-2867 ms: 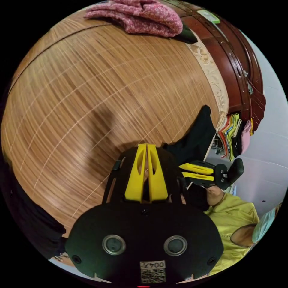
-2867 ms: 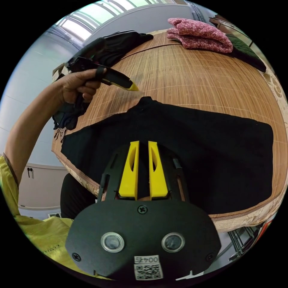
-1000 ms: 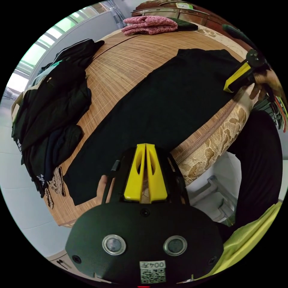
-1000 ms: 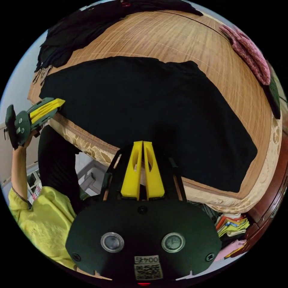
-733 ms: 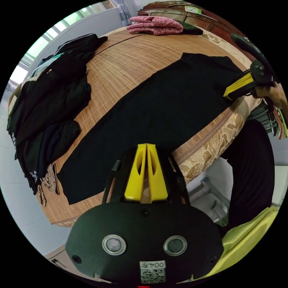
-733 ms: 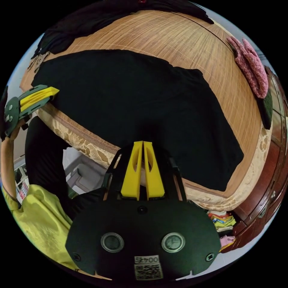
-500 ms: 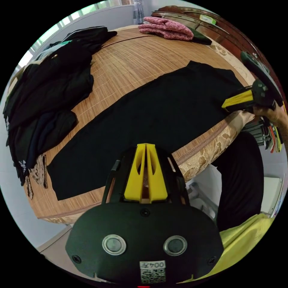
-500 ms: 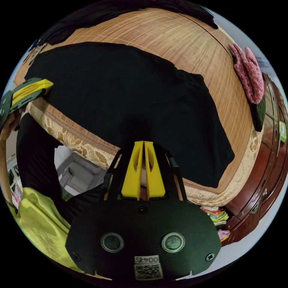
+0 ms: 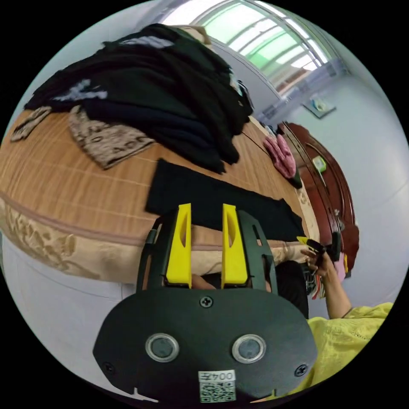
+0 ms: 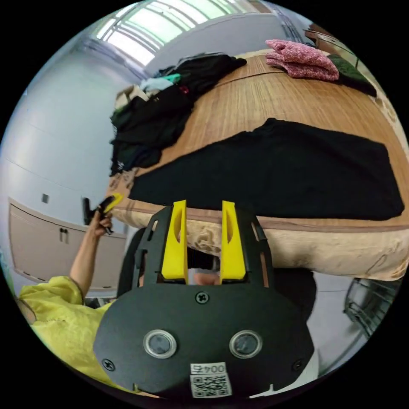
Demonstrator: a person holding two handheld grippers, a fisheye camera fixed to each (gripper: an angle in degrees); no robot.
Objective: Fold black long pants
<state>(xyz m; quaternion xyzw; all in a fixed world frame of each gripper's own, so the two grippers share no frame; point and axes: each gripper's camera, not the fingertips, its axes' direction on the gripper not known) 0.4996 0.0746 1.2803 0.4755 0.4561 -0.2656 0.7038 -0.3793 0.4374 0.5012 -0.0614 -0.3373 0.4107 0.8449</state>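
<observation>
The black long pants (image 10: 277, 170) lie flat and lengthwise on the bamboo mat (image 10: 272, 98), along the bed's near edge. My right gripper (image 10: 203, 204) is open and empty, held off the bed's side below the pants' long edge. My left gripper (image 9: 206, 208) is open too, with nothing between its jaws, just short of one narrow end of the pants (image 9: 213, 198). In the left gripper view a hand holds the right gripper (image 9: 317, 246) at the pants' far end. In the right gripper view the left gripper (image 10: 104, 206) shows small at the bed's corner.
A heap of dark clothes (image 9: 149, 98) covers the mat beyond the pants, with a patterned brown piece (image 9: 106, 140) at its foot. A folded pink cloth (image 10: 298, 57) and a dark green one (image 10: 353, 74) lie far back. The bed's wooden headboard (image 9: 328, 191) and a wire rack (image 10: 370, 302) stand nearby.
Both grippers have gone from shut to open and drawn back off the bed's edge, now lower and farther apart. The pants lie as before.
</observation>
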